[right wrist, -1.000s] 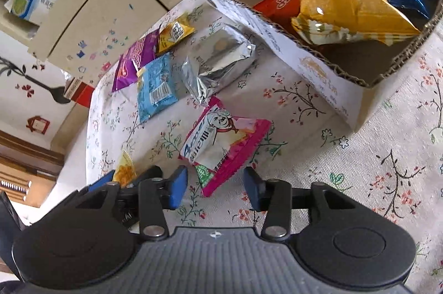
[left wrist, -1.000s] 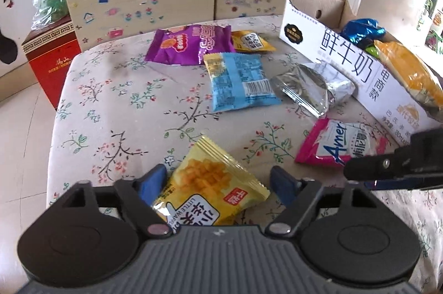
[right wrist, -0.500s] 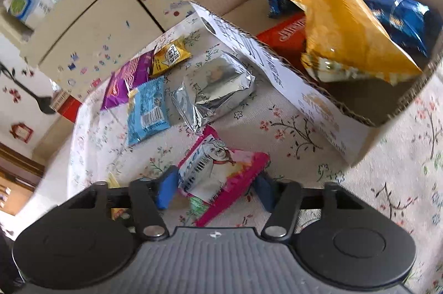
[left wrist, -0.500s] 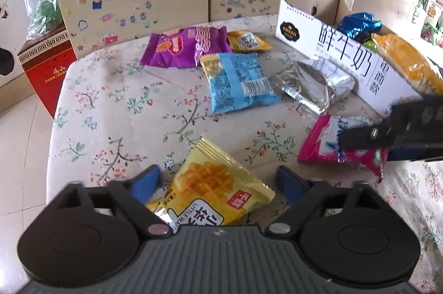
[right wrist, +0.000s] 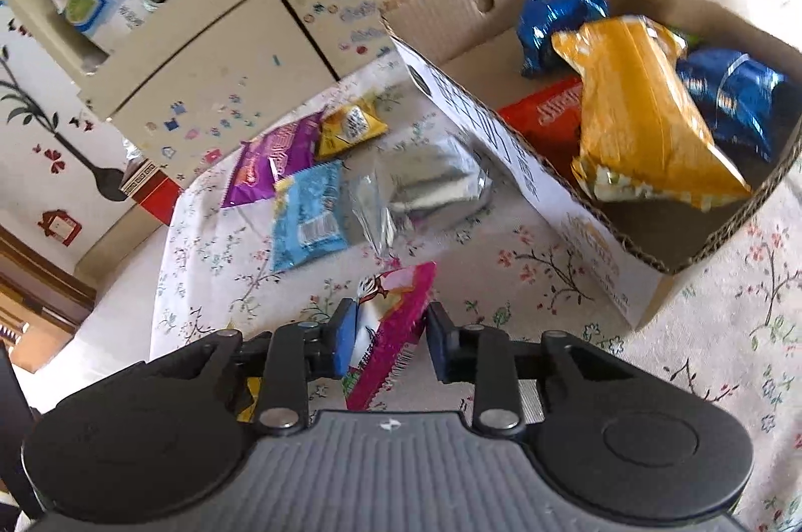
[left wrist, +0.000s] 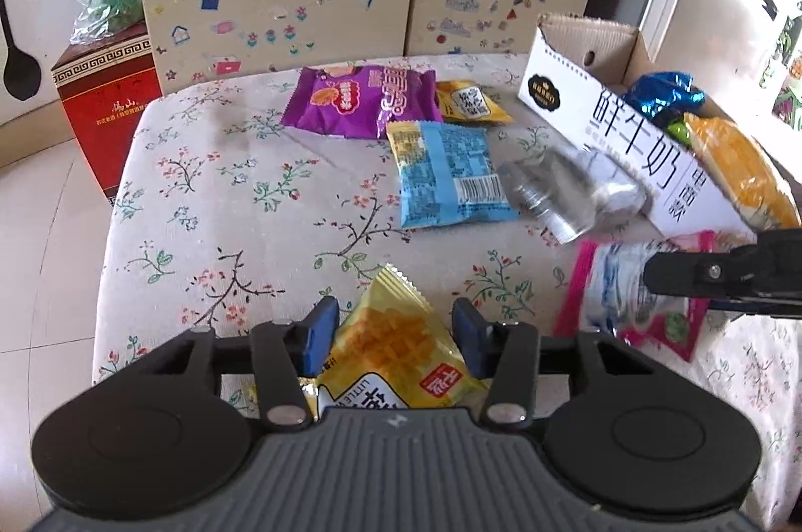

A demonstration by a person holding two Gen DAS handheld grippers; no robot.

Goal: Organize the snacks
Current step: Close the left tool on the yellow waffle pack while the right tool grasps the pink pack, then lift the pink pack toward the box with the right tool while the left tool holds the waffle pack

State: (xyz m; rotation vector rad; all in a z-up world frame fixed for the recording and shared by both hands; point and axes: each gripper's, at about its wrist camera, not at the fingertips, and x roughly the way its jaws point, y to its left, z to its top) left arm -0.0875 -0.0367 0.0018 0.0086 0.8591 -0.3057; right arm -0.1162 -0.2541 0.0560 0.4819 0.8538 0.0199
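Cardboard box (left wrist: pixel 626 141) reads 鲜牛奶; yellow packet (left wrist: pixel 396 346), perhaps "LITTLE".

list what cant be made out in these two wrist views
- Yellow snack packet, left wrist view: lower part hidden behind the gripper body, label cut off.
- Pink snack packet, right wrist view: motion-blurred, print unreadable, lower end behind the gripper.
- Silver packet, both views: blurred.
- Cardboard box: floor mostly hidden under the bags; red pack mostly covered.

Stickered cabinet (left wrist: pixel 280 5) behind; red box (left wrist: pixel 108 101) on floor.
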